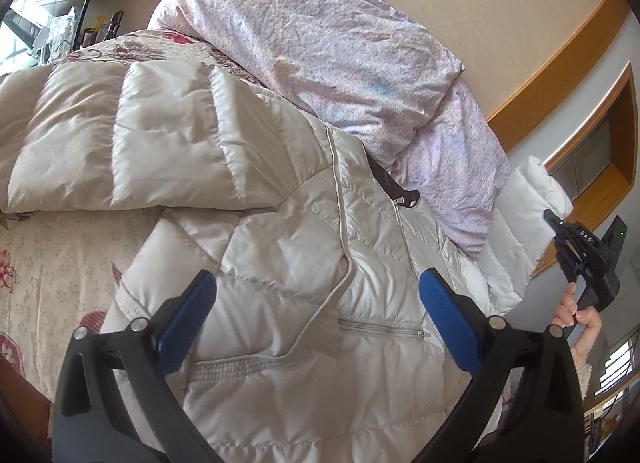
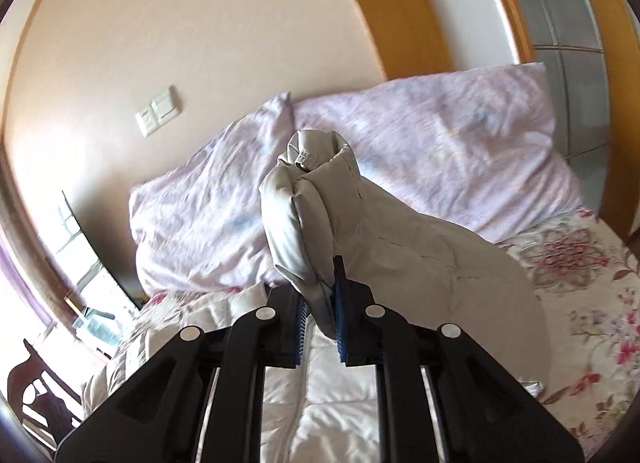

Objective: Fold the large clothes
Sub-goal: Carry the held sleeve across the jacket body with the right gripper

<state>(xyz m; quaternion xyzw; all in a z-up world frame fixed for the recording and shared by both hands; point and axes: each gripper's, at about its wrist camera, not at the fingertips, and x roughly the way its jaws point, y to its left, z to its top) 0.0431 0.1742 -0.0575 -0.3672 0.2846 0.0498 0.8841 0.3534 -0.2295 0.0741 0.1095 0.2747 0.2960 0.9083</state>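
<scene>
Here the only readable writing is on the right gripper (image 1: pixel 558 223), seen at the far right of the left wrist view: pale letters that look like "DAS" on its black body, beside a small green light. No label can be read on the puffer jacket (image 1: pixel 280 247).

One jacket, cream-white and quilted, lies spread on the floral bedsheet (image 1: pixel 48 263) of the bed. One sleeve (image 1: pixel 120 143) is folded across the body at the left. The other sleeve (image 2: pixel 304 215) is lifted off the bed, and the right gripper (image 2: pixel 320 303) is clamped on it, the blue pads pressed against the padded cloth with the cuff standing up past them. A hand (image 1: pixel 580 315) grips the handle of that tool.

The left gripper (image 1: pixel 316 291) hangs over the front of the jacket with its two blue-padded fingers (image 1: pixel 188 315) wide apart and nothing between them. One pocket zip (image 1: pixel 384 329) lies between them on the cloth below.

Two lilac pillows (image 2: pixel 440 135) sit at the far end of the bed against the wall. One double wall switch (image 2: pixel 158 111) is fixed above them.
</scene>
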